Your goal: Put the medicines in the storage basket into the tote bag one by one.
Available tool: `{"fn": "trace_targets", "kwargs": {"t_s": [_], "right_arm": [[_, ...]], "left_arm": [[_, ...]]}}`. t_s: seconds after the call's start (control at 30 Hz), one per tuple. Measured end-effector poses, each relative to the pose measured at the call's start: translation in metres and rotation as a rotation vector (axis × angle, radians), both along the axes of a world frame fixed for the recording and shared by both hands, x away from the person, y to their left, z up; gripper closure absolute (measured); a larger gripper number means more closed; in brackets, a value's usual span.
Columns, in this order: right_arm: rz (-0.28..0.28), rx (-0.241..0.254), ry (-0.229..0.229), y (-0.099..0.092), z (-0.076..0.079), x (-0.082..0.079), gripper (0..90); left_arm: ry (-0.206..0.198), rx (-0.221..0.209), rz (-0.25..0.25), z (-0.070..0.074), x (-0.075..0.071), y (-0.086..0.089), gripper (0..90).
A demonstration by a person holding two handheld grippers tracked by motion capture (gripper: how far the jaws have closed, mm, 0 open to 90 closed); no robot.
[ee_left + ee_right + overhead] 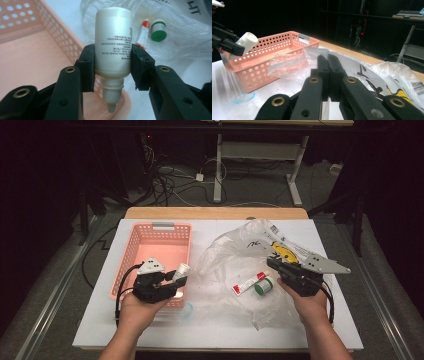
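White tabletop, left hand-held gripper (113,67) around white bottle (113,42) above pink basket (60,37)

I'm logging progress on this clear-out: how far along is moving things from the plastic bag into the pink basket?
Done: nothing lies in the pink basket yet. In hand: the left gripper clamps a white bottle at the basket's edge. Left: a red-and-white tube and a green-capped jar lie on the plastic bag, which the shut right gripper pinches.

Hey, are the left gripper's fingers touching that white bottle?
Touching. The left gripper view shows both black fingers pressed flat against opposite sides of the white bottle, no gap on either side.
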State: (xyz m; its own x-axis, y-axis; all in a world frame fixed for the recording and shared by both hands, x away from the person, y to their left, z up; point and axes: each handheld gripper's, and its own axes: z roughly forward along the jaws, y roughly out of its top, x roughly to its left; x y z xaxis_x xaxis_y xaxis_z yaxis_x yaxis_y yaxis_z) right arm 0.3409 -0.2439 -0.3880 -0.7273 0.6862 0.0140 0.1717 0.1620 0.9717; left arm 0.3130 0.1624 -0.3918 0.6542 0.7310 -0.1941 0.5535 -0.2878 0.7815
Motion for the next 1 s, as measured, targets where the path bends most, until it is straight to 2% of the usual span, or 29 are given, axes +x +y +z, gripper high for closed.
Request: {"fn": "trace_targets", "kwargs": {"t_s": [0.2,0.3,0.5,0.63,0.87,1.0], "right_arm": [[-0.002,0.001,0.002,0.0,0.001,-0.001,90.0],[0.001,0.0,-0.002,0.0,0.0,0.0,90.0],[0.003,0.001,0.0,0.0,0.0,0.0,90.0],[0.005,0.001,-0.001,0.0,0.0,0.001,90.0],[0.005,0.005,0.0,-0.001,0.0,0.0,90.0],[0.004,0.006,0.0,-0.001,0.0,0.0,90.0]], "left_arm": [[-0.006,-0.003,-0.055,0.0,-0.004,-0.022,58.0],[-0.007,0.014,-0.081,-0.002,-0.002,-0.035,58.0],[-0.004,0.036,-0.114,-0.007,0.004,-0.059,58.0],[-0.007,0.023,-0.134,-0.009,0.008,-0.076,58.0],[-0.002,0.031,-0.167,-0.014,0.017,-0.106,58.0],[0.0,0.054,-0.175,-0.02,0.027,-0.121,57.9]]}}
